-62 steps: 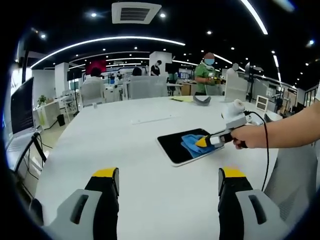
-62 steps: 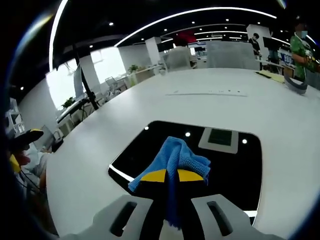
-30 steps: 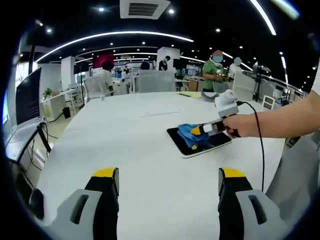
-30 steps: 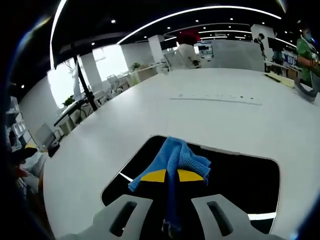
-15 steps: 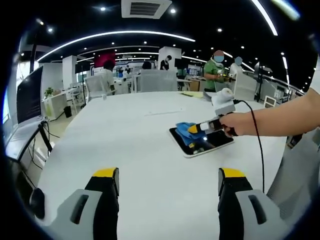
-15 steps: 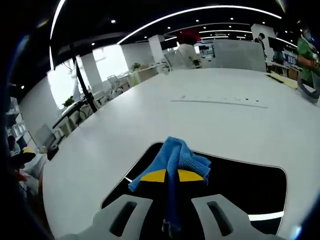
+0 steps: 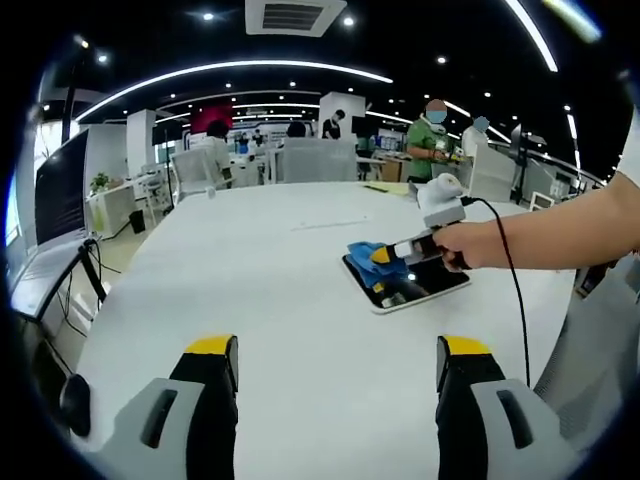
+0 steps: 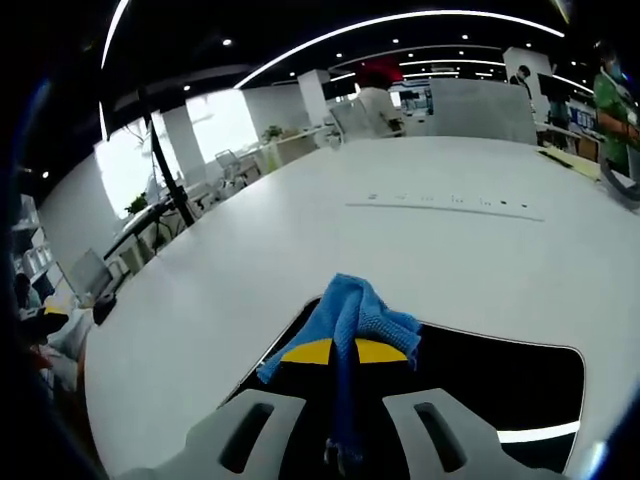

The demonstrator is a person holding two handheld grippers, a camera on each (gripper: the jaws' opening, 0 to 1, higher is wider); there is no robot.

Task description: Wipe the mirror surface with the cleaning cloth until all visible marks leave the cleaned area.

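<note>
**Cloth at the mirror's edge**

The mirror (image 7: pixel 408 283) is the landmark: a dark, glossy rectangular panel with a pale rim, lying flat on the white bench (image 7: pixel 260 300). In the left gripper view it sits well beyond that camera's own jaws, towards the right side of the bench top.

The blue cleaning cloth (image 8: pixel 350 315) is pinched in the right hand-held gripper (image 8: pixel 336 352), whose yellow-tipped jaws are closed tight on the fabric with only the cloth between them. The bunched cloth bulges forward past the tips and a strip of it hangs back down between the grey jaw bodies. In the right gripper view the cloth lies over the mirror's near-left edge, where the dark surface meets the white bench; the rest of the mirror (image 8: pixel 480 380) spreads to the right of it, reflecting a bright ceiling strip.

In the left gripper view the right hand-held gripper (image 7: pixel 388 254) reaches over the mirror from the right, held by a person's hand (image 7: pixel 462 245), with the cloth (image 7: pixel 362 252) at the mirror's far-left corner. A black cable trails from it.

The left hand-held gripper (image 7: pixel 338 352) hangs over bare bench well short of the mirror, its jaws spread wide apart and holding nothing.

Behind the mirror, across the bench, stand chairs (image 7: pixel 315 160) and people in an open office.
</note>
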